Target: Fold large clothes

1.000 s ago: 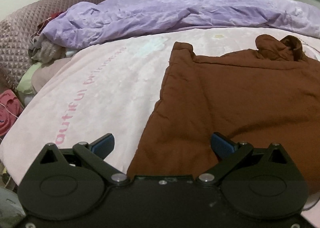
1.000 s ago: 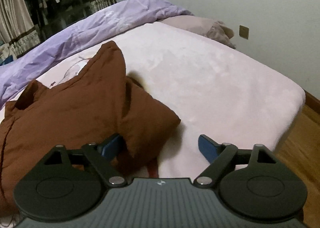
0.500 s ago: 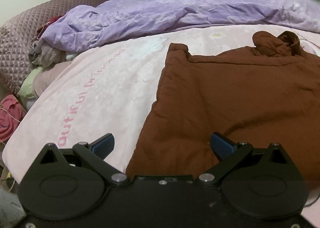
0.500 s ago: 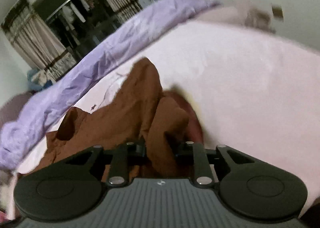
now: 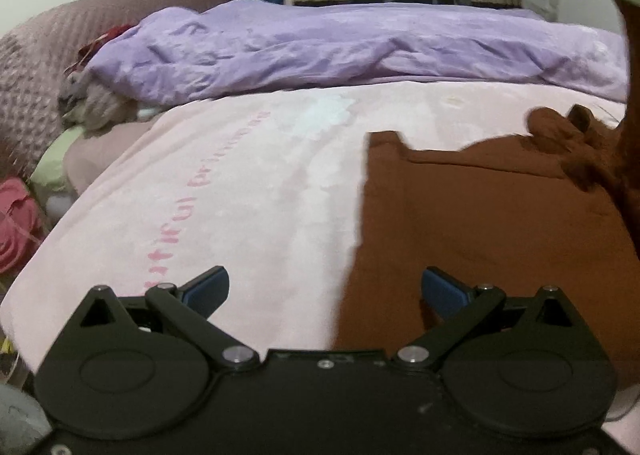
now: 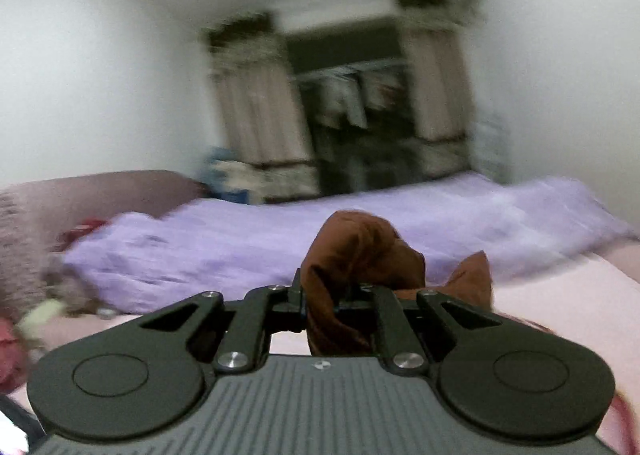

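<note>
A large brown garment (image 5: 480,223) lies spread on the pink bedsheet (image 5: 248,191), with its collar end bunched at the far right. My left gripper (image 5: 324,281) hovers open over the garment's near left edge, nothing between its blue pads. My right gripper (image 6: 326,297) is raised and points level across the room. Its jaws are closing tight on a bunch of the brown garment (image 6: 360,243), which rises in front of them. In the left wrist view that lifted fabric (image 5: 632,127) hangs along the right edge.
A crumpled purple duvet (image 5: 352,51) runs across the far side of the bed. A quilted mauve headboard (image 5: 36,67) and a pile of clothes (image 5: 96,107) sit at the left. Curtains and an open wardrobe (image 6: 360,127) stand beyond.
My right gripper shut on a corner of the brown garment and swung it up, turning from the bed toward the wardrobe. The left gripper shifted slightly and stayed open.
</note>
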A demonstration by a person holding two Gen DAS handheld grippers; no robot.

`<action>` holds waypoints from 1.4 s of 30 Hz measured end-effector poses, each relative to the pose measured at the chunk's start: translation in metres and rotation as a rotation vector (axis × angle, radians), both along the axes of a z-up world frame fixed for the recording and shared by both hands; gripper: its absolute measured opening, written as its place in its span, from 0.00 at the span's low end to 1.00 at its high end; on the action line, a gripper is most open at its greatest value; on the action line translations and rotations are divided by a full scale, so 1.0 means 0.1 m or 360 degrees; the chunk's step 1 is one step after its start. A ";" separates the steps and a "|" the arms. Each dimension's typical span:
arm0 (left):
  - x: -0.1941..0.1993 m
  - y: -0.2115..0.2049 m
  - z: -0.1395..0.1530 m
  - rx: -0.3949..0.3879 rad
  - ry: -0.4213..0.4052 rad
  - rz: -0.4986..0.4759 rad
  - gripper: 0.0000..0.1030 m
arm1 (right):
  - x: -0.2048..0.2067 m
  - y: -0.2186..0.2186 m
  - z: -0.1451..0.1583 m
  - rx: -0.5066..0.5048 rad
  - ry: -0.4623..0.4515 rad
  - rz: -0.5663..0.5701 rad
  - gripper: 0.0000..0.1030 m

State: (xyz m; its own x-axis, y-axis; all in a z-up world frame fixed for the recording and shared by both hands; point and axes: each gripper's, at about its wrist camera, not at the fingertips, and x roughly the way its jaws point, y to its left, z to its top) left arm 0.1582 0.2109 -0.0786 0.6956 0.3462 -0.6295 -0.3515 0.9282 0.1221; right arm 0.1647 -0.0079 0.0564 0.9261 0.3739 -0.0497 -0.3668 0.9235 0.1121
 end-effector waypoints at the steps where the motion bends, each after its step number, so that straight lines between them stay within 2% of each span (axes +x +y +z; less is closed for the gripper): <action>1: -0.02 0.07 -0.01 -0.0017 0.0000 0.0017 1.00 | -0.04 0.16 0.00 -0.0008 0.0000 0.0057 0.12; 4: -0.09 0.22 -0.08 -0.0049 0.0018 0.0039 1.00 | -0.10 0.61 -0.26 -0.0090 0.0070 0.0196 0.12; 6: -0.10 0.27 -0.15 -0.0056 0.0044 0.0042 1.00 | -0.06 0.84 -0.59 -0.0151 0.0208 0.0235 0.12; 10: -0.12 0.33 -0.33 -0.0110 0.0090 0.0019 1.00 | 0.11 1.09 -1.19 -0.0259 0.0477 0.0244 0.12; 13: -0.13 0.31 -0.41 -0.0129 0.0096 0.0006 1.00 | 0.21 1.10 -1.44 -0.0256 0.0624 0.0251 0.12; 18: -0.11 0.31 -0.45 -0.0149 0.0093 0.0011 1.00 | 0.12 1.26 -1.50 -0.0322 0.0612 0.0223 0.12; 26: -0.05 0.40 -0.51 -0.0155 0.0084 0.0026 1.00 | 0.16 1.22 -1.61 -0.0271 0.0666 0.0241 0.11; 29: -0.07 0.40 -0.50 -0.0154 0.0081 0.0036 1.00 | 0.09 1.24 -1.57 -0.0345 0.0590 0.0245 0.13; 32: -0.11 0.39 -0.45 -0.0160 0.0075 0.0053 1.00 | -0.03 1.24 -1.45 -0.0414 0.0514 0.0361 0.29; 33: -0.13 0.40 -0.42 -0.0171 0.0065 0.0062 1.00 | -0.07 1.24 -1.38 -0.0401 0.0501 0.0385 0.36; 35: -0.21 0.40 -0.35 -0.0196 0.0036 0.0068 1.00 | -0.15 1.16 -1.22 -0.0348 0.0466 0.0382 0.41; 36: -0.25 0.38 -0.30 -0.0203 0.0020 0.0058 1.00 | -0.19 1.11 -1.13 -0.0325 0.0444 0.0390 0.49; 38: -0.32 0.36 -0.20 -0.0208 -0.0014 0.0033 1.00 | -0.29 0.98 -0.94 -0.0275 0.0372 0.0402 0.53; 42: -0.41 0.28 0.04 -0.0269 -0.0112 -0.0050 1.00 | -0.40 0.70 -0.69 -0.0258 0.0217 0.0167 0.53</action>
State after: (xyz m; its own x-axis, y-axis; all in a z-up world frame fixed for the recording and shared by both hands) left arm 0.1171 0.2393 -0.0741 0.7486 0.2172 -0.6265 -0.3241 0.9441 -0.0600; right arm 0.1251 0.0617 -0.0129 0.8633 0.4445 -0.2391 -0.4532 0.8912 0.0204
